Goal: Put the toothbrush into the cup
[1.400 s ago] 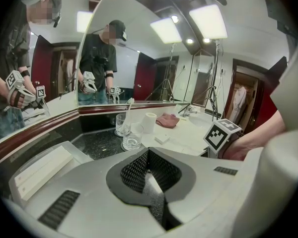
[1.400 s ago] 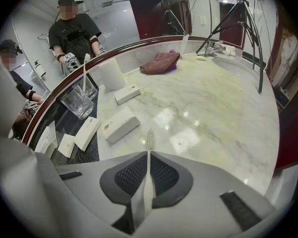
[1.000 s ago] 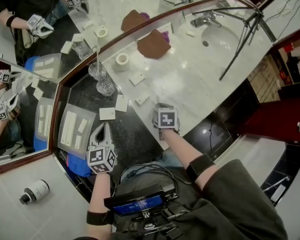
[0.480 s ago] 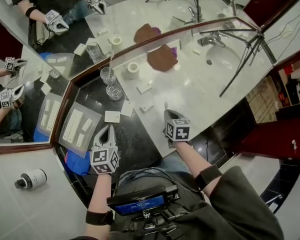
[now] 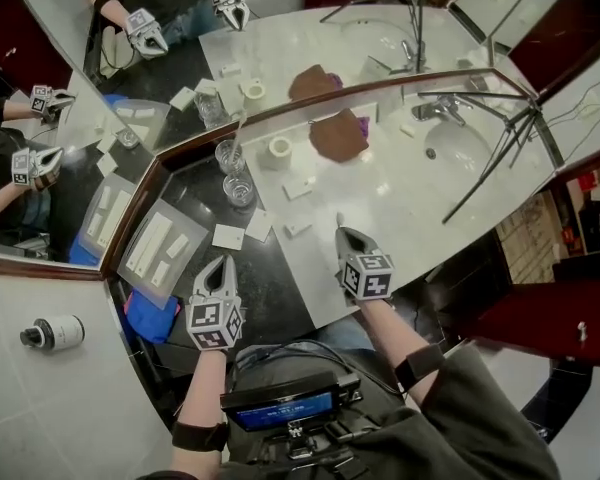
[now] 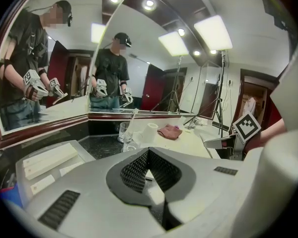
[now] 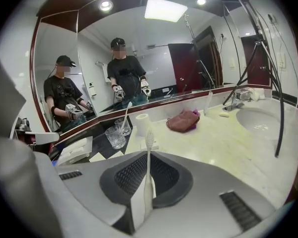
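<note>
Both tilted downward: left gripper (image 5: 218,264) with jaws together, right gripper (image 5: 343,233) clamped on toothbrush (image 7: 148,157)

The left gripper (image 5: 218,262) and right gripper (image 5: 342,232) are pale grey with black-and-white marker cubes (image 5: 212,323). Black wristbands (image 5: 417,365), dark grey sleeve (image 5: 470,408), black cables (image 5: 285,347), blue chest screen (image 5: 280,409).

We see a pale stone bench (image 5: 400,203) that turns dark toward the mirrored corner. On the dark part stand two clear glasses (image 5: 239,190), a tray (image 5: 180,233) of white boxes (image 5: 146,245) and white cards (image 5: 228,236). On the pale part lie a white roll (image 5: 279,151), a brown cloth (image 5: 338,135) and small white packets (image 5: 298,187), with a sink (image 5: 458,148) sunk in farther right.
</note>
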`<state>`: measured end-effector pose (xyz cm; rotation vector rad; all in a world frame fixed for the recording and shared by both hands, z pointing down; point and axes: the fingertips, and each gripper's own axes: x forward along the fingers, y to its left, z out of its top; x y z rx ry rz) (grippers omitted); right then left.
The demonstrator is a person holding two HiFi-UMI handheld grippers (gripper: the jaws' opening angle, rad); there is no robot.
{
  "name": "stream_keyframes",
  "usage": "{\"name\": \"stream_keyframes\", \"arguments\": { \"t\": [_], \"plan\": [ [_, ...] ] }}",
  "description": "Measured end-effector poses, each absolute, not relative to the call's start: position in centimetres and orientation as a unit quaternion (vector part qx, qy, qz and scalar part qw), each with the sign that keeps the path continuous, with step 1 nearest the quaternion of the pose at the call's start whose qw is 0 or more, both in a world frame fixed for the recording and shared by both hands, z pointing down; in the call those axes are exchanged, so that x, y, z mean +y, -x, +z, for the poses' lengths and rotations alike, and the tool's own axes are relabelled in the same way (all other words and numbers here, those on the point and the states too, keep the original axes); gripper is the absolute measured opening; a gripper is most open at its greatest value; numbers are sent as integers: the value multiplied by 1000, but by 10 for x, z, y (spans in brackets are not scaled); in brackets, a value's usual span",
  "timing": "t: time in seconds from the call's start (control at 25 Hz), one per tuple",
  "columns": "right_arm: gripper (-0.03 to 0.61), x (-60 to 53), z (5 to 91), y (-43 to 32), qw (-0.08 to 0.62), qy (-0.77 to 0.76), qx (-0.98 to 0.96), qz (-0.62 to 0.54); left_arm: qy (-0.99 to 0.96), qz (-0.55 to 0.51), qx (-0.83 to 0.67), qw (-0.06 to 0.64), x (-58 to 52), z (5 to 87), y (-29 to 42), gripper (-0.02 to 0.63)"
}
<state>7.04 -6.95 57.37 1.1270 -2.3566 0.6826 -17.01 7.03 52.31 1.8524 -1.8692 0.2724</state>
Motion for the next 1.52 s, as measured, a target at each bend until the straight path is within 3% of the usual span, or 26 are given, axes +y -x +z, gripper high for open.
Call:
{"name": "stream_keyframes", "arguments": {
  "t": [0.32,0.88,1.52],
  "plan": [
    [40,-92,538,-36,160,-330,-907,207,-657,115,-702,251,69,528,157,2],
    [40,-150,455,109,39,-169,-969,178,-613,99,-747,236,28,515,178,2],
    [40,-177,472,201,-27,-110,-972,206,-579,85,-777,230,-5,556,201,2]
  ]
}}
